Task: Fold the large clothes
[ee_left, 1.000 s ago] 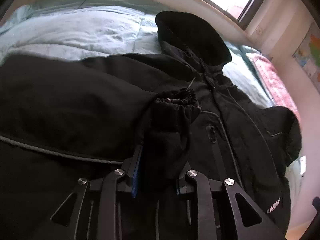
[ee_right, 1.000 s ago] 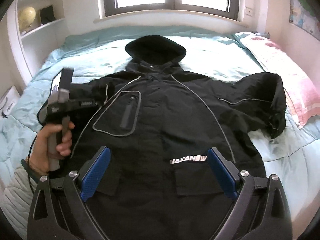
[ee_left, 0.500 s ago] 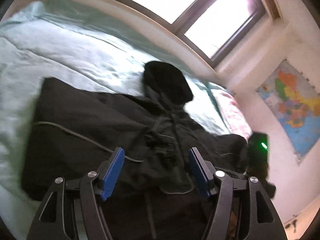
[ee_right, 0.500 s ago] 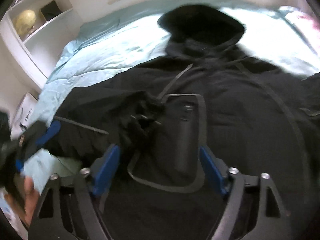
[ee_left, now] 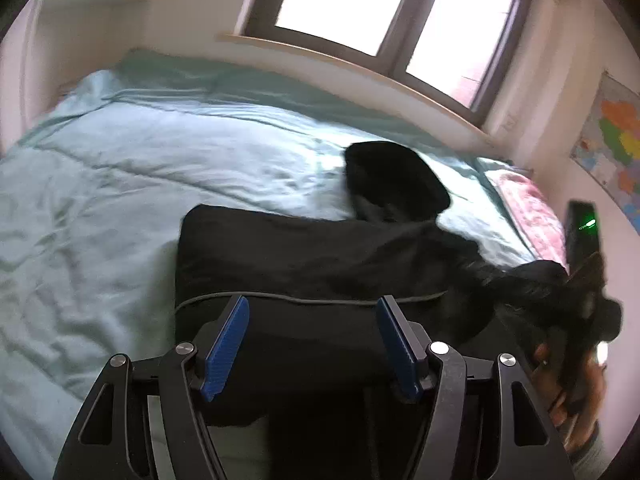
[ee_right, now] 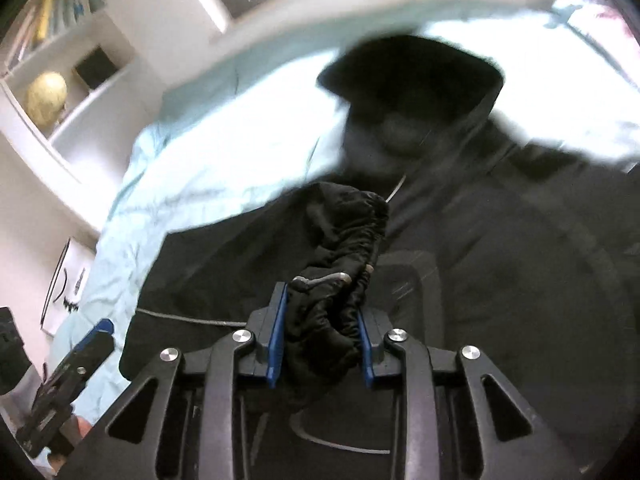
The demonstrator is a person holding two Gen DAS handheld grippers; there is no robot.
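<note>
Here, a big black jacket (ee_left: 320, 256) lies flat on the bed (ee_left: 120, 184), which has a light blue cover. Its hood (ee_left: 394, 176) points toward the window (ee_left: 360, 4). One sleeve is folded across the front, and its bunched cuff (ee_right: 340, 240) sticks up. A pink pillow (ee_left: 528, 208) sits by the wall, a map (ee_left: 612, 148) hangs above it, and a shelf (ee_right: 80, 92) holds a yellow globe (ee_right: 46, 96). The left claw (ee_left: 312, 340) hangs wide open over the jacket, holding nothing. The right claw (ee_right: 322, 344) is squeezed tight on the cuff.
</note>
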